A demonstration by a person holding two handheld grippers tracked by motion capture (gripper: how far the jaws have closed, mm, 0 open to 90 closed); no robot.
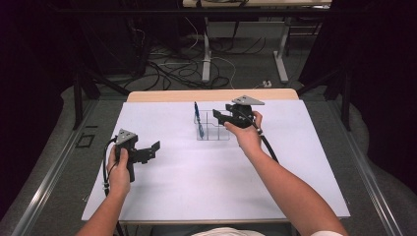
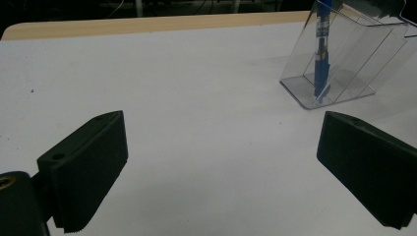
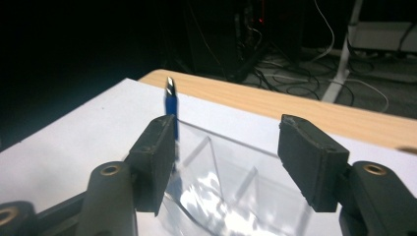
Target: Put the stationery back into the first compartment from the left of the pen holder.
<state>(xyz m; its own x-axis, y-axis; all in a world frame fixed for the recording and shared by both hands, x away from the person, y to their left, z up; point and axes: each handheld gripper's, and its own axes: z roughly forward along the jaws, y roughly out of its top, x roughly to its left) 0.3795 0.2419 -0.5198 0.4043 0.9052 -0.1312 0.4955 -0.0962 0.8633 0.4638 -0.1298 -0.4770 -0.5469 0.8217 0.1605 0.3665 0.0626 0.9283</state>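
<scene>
While the white table top (image 1: 196,182) lies bare across its near half and left side, a strip of pale wood (image 1: 211,94) runs along its far edge, with a cabled floor beyond; the clear holder (image 1: 212,132) stands near that far edge, well apart from the left gripper (image 1: 147,152) and just beneath the right gripper (image 1: 222,117); a blue pen (image 2: 322,64) stands upright in the holder's left-hand compartment, its tip down and its silver clip end (image 3: 169,86) above the rim; the holder is glossy, see-through plastic with thin partition walls; the jaws are matt black with ribbed pads; the left gripper is spread wide over bare table; the right gripper is released, nothing between its jaws, the pen just behind its left jaw.
</scene>
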